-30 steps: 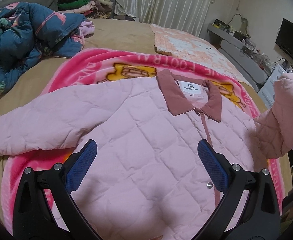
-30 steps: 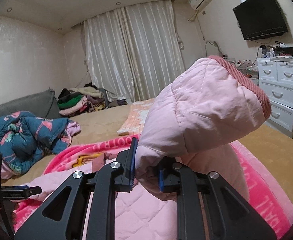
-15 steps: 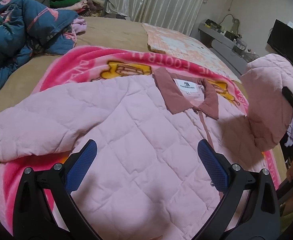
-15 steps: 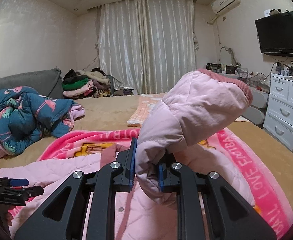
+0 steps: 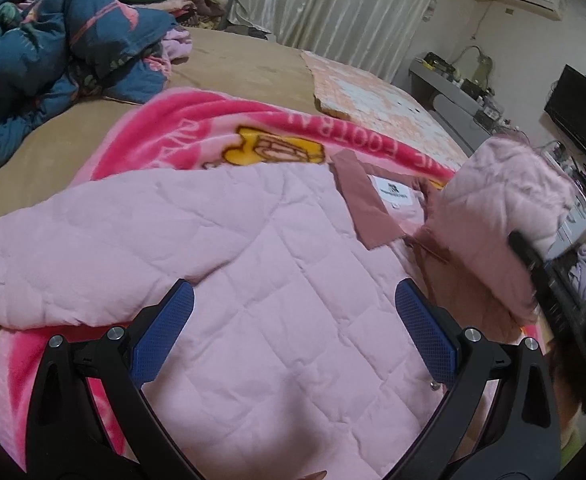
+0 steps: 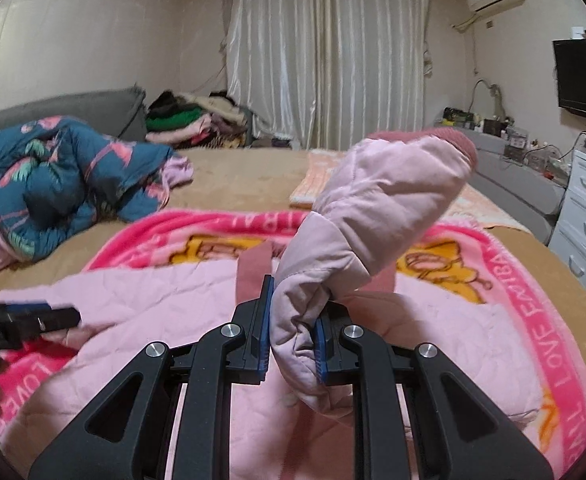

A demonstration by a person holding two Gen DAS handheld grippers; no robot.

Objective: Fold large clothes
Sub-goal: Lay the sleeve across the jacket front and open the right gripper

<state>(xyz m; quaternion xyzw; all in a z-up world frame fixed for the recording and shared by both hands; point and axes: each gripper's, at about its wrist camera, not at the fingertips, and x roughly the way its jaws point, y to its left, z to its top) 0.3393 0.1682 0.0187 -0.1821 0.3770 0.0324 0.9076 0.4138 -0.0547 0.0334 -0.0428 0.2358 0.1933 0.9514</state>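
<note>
We see a pale pink quilted jacket [image 5: 253, 280] with a dusty-rose collar [image 5: 363, 204] lying front-up on a bright pink blanket [image 5: 221, 120] spread over the bed [image 5: 233, 56]. Our left gripper [image 5: 295, 330] hangs above its chest with the jaws spread wide, holding nothing. Our right gripper [image 6: 293, 332] is clamped on the jacket's sleeve [image 6: 373, 208], lifted with its ribbed cuff [image 6: 453, 140] upward. Compared with a second ago, the sleeve has swung inward over the collar, and the left gripper remains open.
</note>
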